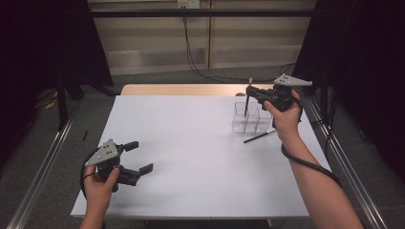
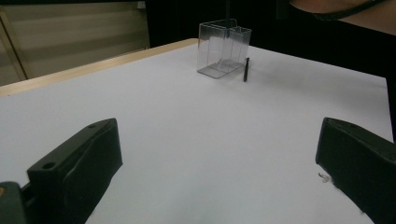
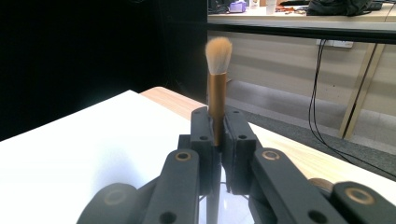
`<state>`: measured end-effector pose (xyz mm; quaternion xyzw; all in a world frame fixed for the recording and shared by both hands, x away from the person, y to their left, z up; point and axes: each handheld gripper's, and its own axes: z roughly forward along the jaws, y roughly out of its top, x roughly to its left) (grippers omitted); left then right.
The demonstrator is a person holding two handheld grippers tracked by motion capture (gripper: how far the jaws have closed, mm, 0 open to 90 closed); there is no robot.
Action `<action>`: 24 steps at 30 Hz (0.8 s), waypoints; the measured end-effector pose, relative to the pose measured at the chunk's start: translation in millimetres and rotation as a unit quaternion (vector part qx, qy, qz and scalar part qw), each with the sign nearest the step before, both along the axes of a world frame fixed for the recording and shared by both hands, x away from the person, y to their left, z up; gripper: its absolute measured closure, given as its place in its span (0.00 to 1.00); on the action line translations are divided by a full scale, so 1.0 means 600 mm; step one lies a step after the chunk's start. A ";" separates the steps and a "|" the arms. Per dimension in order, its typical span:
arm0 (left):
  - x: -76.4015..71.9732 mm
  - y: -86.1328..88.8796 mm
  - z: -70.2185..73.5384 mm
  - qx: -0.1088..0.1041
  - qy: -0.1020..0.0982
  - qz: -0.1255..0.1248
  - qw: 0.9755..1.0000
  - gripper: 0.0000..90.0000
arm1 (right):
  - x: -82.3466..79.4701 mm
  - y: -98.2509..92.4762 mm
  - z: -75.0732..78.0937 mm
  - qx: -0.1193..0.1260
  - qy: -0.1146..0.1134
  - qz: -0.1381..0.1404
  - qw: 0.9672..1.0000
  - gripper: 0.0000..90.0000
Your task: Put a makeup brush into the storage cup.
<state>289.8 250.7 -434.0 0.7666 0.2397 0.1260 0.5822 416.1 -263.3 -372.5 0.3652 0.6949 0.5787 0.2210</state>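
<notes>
My right gripper (image 1: 251,92) is shut on a makeup brush (image 1: 247,101) held upright, bristles up, with its dark handle reaching down into a clear plastic organizer box (image 1: 248,118) at the table's far right. In the right gripper view the brush (image 3: 217,79) shows a copper ferrule and pale bristles rising between the jaws of the right gripper (image 3: 218,133). A second black brush or pencil (image 1: 260,136) lies flat on the table beside the box, seen also as the black pencil (image 2: 245,69) next to the clear box (image 2: 223,48). My left gripper (image 1: 138,156) rests open near the front left; the left gripper (image 2: 217,154) holds nothing.
The white tabletop (image 1: 191,148) spreads wide between the two hands, with a wooden strip (image 1: 181,89) along its far edge. Metal rails (image 1: 348,167) run along both sides. Cables hang on the back wall.
</notes>
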 end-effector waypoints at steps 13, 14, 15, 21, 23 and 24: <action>0.000 0.000 0.002 0.002 -0.003 -0.001 1.000 0.00 | -0.001 -0.003 -0.009 0.001 0.006 -0.004 1.000 0.94; 0.000 0.000 0.002 0.002 -0.003 -0.001 1.000 0.00 | -0.001 -0.003 -0.009 0.001 0.005 -0.004 1.000 0.94; 0.000 0.000 0.002 0.001 -0.003 -0.001 1.000 0.00 | -0.001 -0.003 -0.010 0.001 0.006 -0.004 1.000 0.94; 0.000 -0.001 0.001 0.002 -0.001 -0.001 1.000 0.00 | -0.002 -0.005 -0.010 -0.001 0.006 -0.006 1.000 0.94; 0.000 -0.001 0.001 0.002 -0.002 -0.001 1.000 0.00 | -0.003 -0.006 -0.010 -0.001 0.006 -0.007 1.000 0.94; 0.000 -0.001 0.001 0.001 -0.002 -0.001 1.000 0.00 | -0.004 -0.007 -0.010 -0.002 0.006 -0.006 1.000 0.93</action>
